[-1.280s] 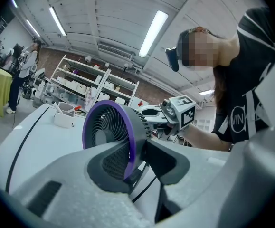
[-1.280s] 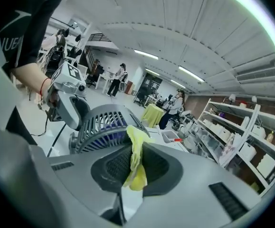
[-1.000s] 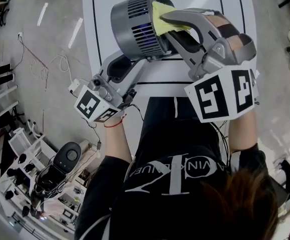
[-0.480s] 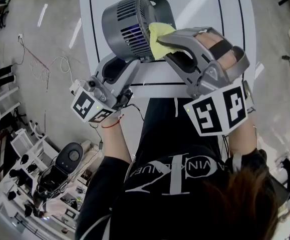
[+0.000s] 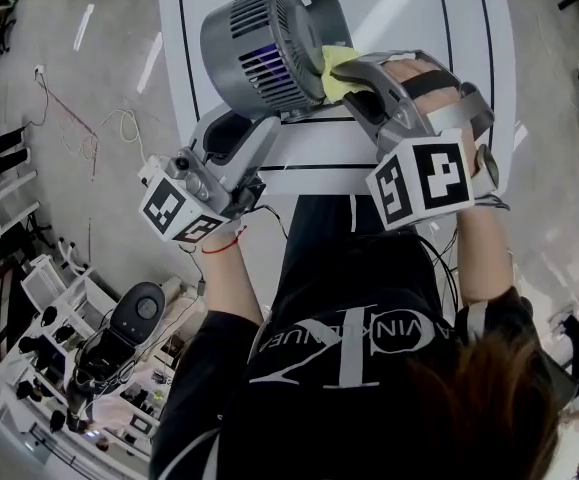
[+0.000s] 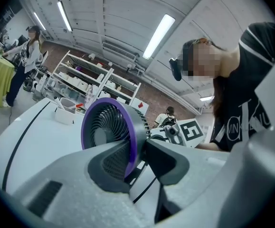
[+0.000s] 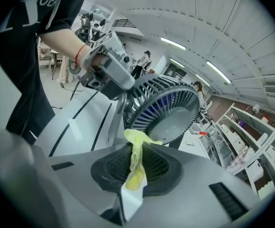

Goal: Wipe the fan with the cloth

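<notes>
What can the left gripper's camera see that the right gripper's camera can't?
Only the left gripper view shows the purple-rimmed face of the fan, with the left gripper clamped on its rim, and a marker cube behind it. Only the right gripper view shows the yellow cloth pinched in the right gripper near the fan's grey grille, and a red band on the person's wrist. Both show the fan, the white table and shelves.

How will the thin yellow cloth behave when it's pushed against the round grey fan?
Probably floppy: the thin yellow cloth bunches and droops between the right gripper's shut jaws. Likely to snag on the round grey fan's slotted grille.
</notes>
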Tool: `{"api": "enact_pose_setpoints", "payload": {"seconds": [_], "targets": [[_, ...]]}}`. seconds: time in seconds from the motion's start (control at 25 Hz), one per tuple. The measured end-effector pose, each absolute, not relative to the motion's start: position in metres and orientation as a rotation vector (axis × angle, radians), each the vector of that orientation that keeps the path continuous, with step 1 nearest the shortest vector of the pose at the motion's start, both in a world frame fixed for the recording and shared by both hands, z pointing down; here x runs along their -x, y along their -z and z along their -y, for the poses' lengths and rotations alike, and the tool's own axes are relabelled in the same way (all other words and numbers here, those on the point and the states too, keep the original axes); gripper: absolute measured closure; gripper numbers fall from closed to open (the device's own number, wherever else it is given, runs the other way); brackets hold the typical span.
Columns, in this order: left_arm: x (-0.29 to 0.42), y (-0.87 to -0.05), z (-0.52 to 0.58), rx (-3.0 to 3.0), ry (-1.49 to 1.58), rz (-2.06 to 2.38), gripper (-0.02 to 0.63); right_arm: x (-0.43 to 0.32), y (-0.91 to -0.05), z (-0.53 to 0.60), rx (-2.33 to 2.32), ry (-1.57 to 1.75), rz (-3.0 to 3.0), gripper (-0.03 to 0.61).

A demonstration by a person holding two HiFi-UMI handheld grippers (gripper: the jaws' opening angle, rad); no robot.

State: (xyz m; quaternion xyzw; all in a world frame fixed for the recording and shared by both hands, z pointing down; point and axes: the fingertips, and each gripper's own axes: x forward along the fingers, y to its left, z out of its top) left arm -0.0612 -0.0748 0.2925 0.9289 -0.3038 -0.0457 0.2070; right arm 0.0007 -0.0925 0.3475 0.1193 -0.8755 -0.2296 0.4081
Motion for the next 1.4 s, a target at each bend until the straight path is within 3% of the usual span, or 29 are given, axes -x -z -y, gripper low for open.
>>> {"api": "enact_pose_setpoints", "payload": {"seconds": [0.72,1.4], "targets": [[0.06,-0.298,0.07,-2.601,0.132,0.787,0.502,-0.004,-0.351,0.131,-0.492,0.557,2.165,0.54],[0.068,-0.304,0.076,-2.596,0.128,0.776,0.505,0.019,-0.288,0.143,-0.491,0.927,2.163,0.541]]}}
